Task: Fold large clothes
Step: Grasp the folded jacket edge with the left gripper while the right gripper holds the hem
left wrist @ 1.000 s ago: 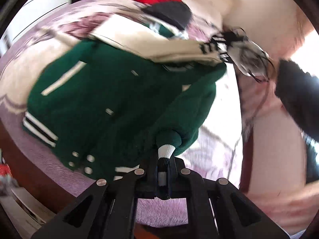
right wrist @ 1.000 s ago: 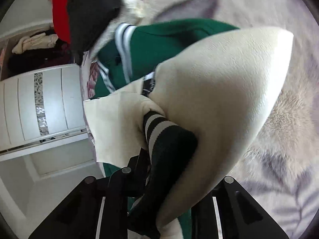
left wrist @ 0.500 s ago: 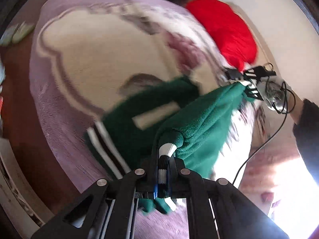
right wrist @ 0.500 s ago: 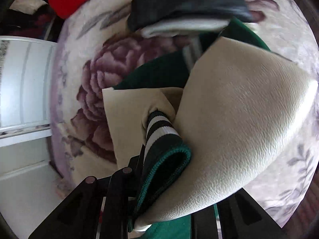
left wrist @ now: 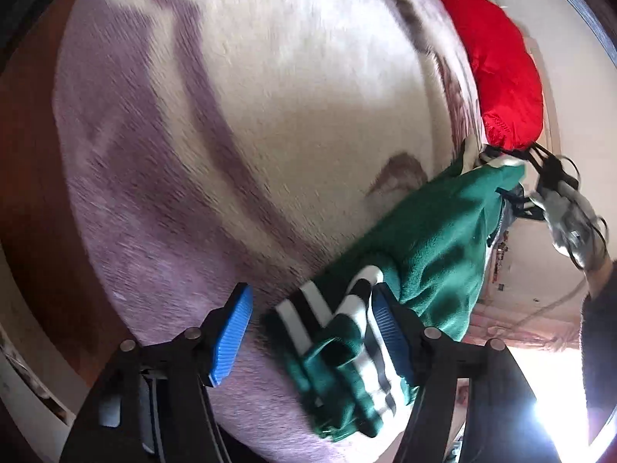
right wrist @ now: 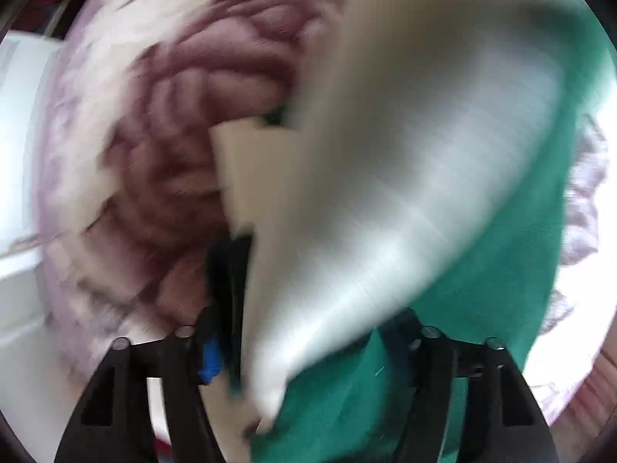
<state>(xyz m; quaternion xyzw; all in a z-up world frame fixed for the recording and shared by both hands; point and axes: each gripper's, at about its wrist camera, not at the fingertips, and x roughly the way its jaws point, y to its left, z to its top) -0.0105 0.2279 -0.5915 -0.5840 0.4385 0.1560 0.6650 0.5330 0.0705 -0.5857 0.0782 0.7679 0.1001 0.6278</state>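
Note:
A green varsity jacket with cream sleeves lies bunched on the purple and cream blanket. Its black-and-white striped cuff rests between the blue pads of my left gripper, whose jaws are opening; the cuff leans on the right pad only. The right wrist view is badly blurred. There a cream sleeve and the green body fill the gap of my right gripper, whose jaws are also opening wide. The left wrist view also shows the right gripper at the jacket's far end.
A red cushion lies at the far edge of the bed. A person's dark sleeve is at the right. Dark wood floor borders the blanket on the left. A white wardrobe stands left of the bed.
Both grippers were shut on the jacket's striped cuffs; now both sets of jaws stand apart. The jacket has been swung across and lowered onto the blanket, and both views have turned.

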